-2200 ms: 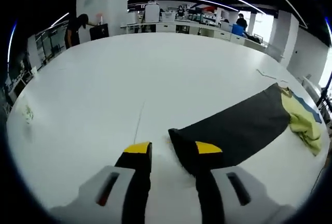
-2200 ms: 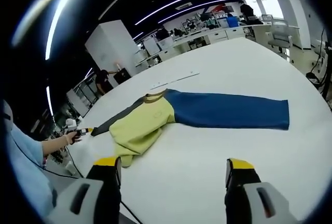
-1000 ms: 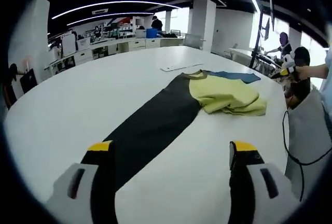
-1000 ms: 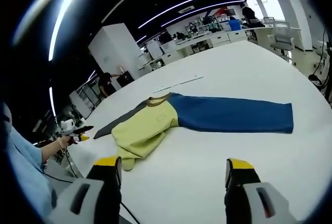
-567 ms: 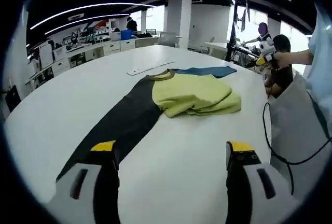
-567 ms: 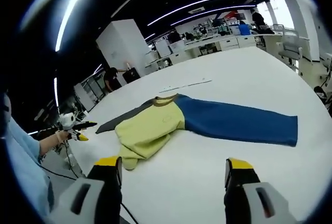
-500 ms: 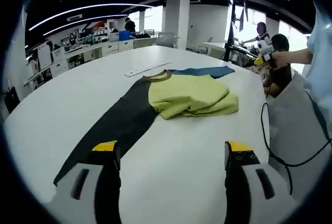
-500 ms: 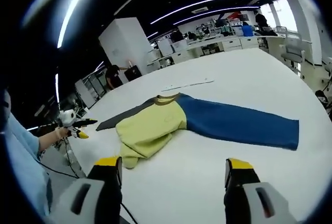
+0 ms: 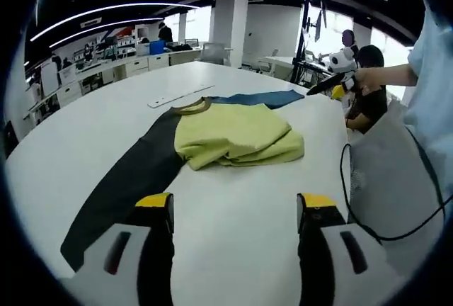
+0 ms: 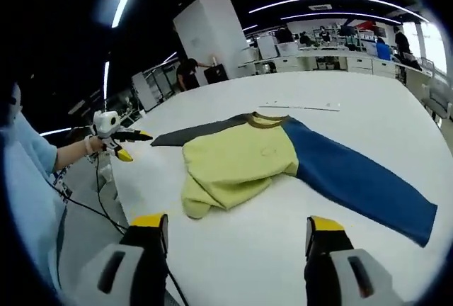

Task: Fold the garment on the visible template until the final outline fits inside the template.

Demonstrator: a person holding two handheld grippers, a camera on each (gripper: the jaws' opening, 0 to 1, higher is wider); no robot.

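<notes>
A long-sleeved garment lies on the white table (image 9: 85, 129). Its yellow-green body (image 9: 233, 136) is bunched and folded over, with a brown collar (image 9: 190, 107). The black sleeve (image 9: 124, 178) stretches toward my left gripper (image 9: 235, 207), which hovers open just short of the body. The blue sleeve (image 9: 258, 98) runs away behind. In the right gripper view the same body (image 10: 237, 161) lies ahead, blue sleeve (image 10: 361, 185) to the right, black sleeve (image 10: 191, 134) to the left. My right gripper (image 10: 230, 224) stands open above the table's near edge, holding nothing.
A thin white strip (image 9: 177, 95) lies on the table beyond the collar, also seen as a strip (image 10: 304, 106) in the right gripper view. A person's hand holds the other gripper (image 10: 117, 138) off the table's left edge. Desks, chairs and people stand far behind.
My left gripper, narrow at the black sleeve's cuff 2.2 s ago, has opened wide and swung round toward the yellow body. The right view has moved closer. The garment lies as before.
</notes>
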